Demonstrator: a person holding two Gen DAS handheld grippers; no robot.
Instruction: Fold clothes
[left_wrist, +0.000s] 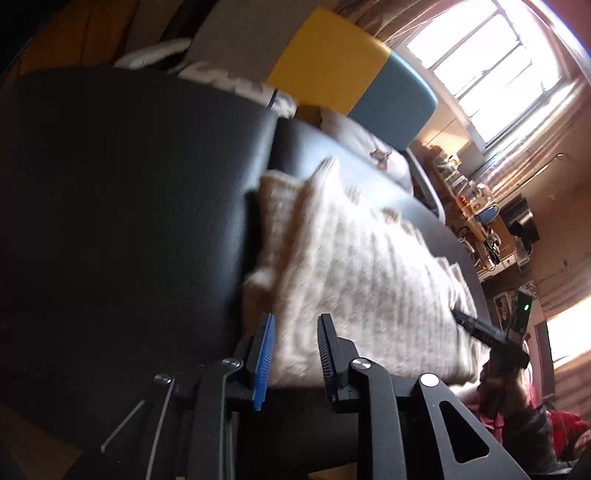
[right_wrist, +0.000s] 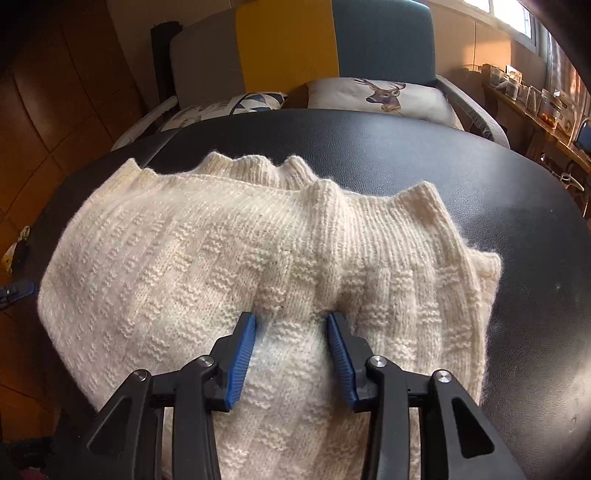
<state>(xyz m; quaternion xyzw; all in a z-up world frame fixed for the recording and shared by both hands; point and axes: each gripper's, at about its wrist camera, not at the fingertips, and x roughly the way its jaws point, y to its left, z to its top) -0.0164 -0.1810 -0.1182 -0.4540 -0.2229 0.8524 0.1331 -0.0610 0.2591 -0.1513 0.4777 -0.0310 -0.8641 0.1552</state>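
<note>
A cream knitted sweater (right_wrist: 229, 258) lies folded on a black leather surface (right_wrist: 517, 229), its ribbed hem bunched along the far edge. My right gripper (right_wrist: 291, 319) is open and low over the sweater's near middle, with a ridge of knit bulging between its blue pads (right_wrist: 242, 354). In the left wrist view the sweater (left_wrist: 369, 266) is blurred. My left gripper (left_wrist: 295, 325) is open just at its near edge, apart from the fabric. At the sweater's far side, the right gripper (left_wrist: 476, 328) appears dark, held by a hand (left_wrist: 502, 384).
The black surface (left_wrist: 129, 221) stretches wide to the left. Behind it stand a yellow and blue chair back (right_wrist: 332, 40), a deer cushion (right_wrist: 380, 98) and a patterned cushion (right_wrist: 229, 107). A cluttered shelf (right_wrist: 535, 103) runs under a window on the right; wooden floor (right_wrist: 55, 110) lies left.
</note>
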